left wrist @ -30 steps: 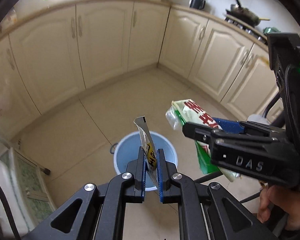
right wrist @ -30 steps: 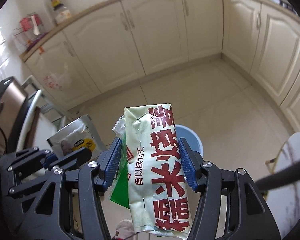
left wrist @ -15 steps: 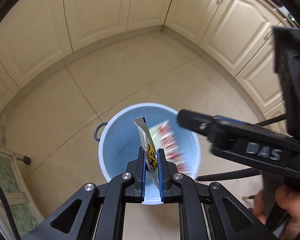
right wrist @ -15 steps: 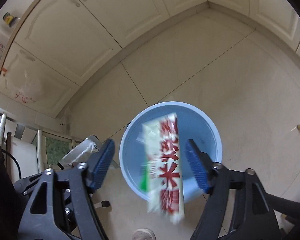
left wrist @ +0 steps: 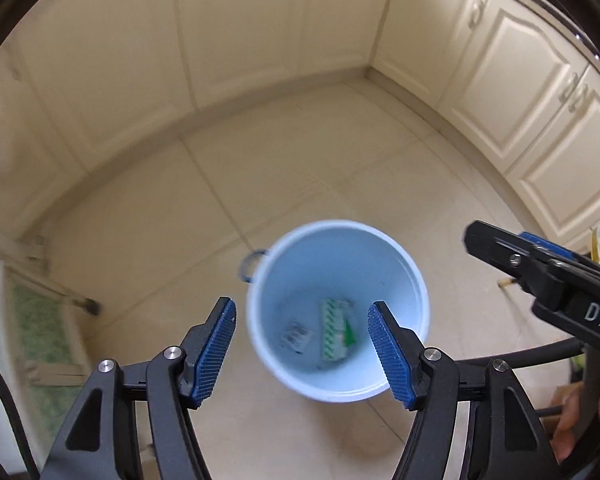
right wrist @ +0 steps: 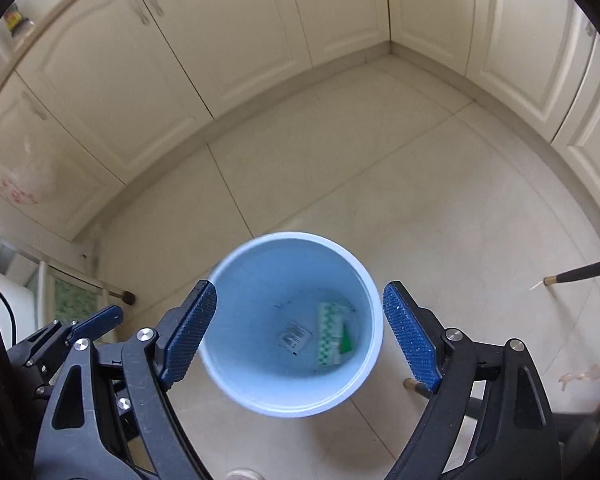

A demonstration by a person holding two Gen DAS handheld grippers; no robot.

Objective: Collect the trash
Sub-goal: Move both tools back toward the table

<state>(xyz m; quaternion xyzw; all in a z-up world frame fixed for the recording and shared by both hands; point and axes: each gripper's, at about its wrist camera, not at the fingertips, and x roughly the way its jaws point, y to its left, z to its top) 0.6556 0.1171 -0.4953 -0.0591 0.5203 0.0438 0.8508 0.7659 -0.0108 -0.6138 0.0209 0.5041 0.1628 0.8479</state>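
Left wrist view — both grippers' jaws opening, empty; green wrapper and small packet inside blue bucket.

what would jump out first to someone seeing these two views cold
The pale blue bucket on the tiled floor, seen from above, with a green and white wrapper and a small silvery packet lying flat at its bottom. Next, the blue-padded left tongs and right tongs, both opening above the bucket with nothing between their pads.

White letters "DAS" stand on the right hand-held gripper; nothing else is legible.
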